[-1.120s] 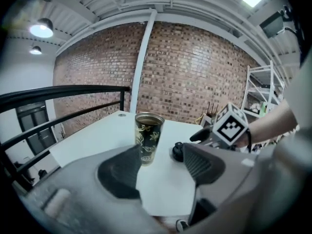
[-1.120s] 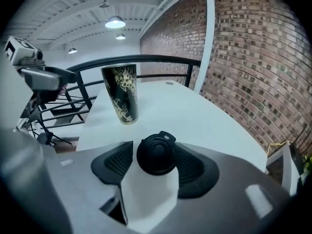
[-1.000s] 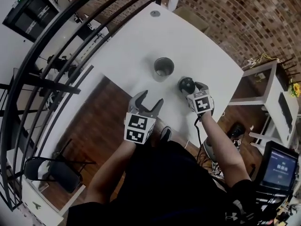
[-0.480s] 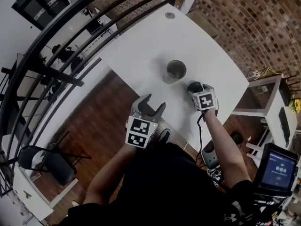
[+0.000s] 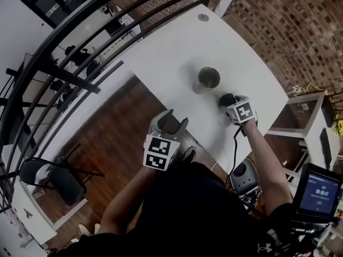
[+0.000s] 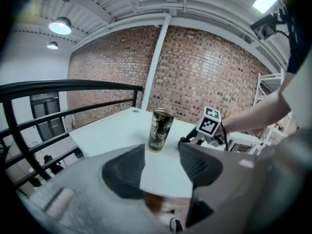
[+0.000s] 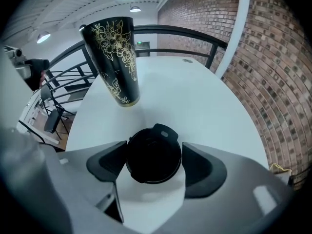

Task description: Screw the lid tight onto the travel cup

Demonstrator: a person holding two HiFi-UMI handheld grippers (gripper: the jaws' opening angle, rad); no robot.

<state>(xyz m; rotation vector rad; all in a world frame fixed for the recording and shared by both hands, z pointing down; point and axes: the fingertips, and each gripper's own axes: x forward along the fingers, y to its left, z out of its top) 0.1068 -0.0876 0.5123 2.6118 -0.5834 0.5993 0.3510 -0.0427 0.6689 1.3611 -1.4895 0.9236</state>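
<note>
Right gripper (image 7: 152, 165), jaws narrow, pinches the round black plastic lid (image 7: 153, 152) lying flat on the white table (image 5: 171, 52), just right of the upright black travel cup with gold flowers (image 5: 206, 80); left gripper (image 6: 162, 162) hovers at the table's near edge, jaws wide, nothing between.

Lid half covered, grip unclear

At centre right of the head view, the marker cube of the right gripper (image 5: 229, 101) covers most of the lid (image 5: 224, 97), so only a dark sliver shows at the cube's upper left. In the right gripper view the pads (image 7: 109, 163) flank the lid, but whether they press it cannot be told. At lower right, the print on the screen (image 5: 320, 193) is too small to read.
</note>
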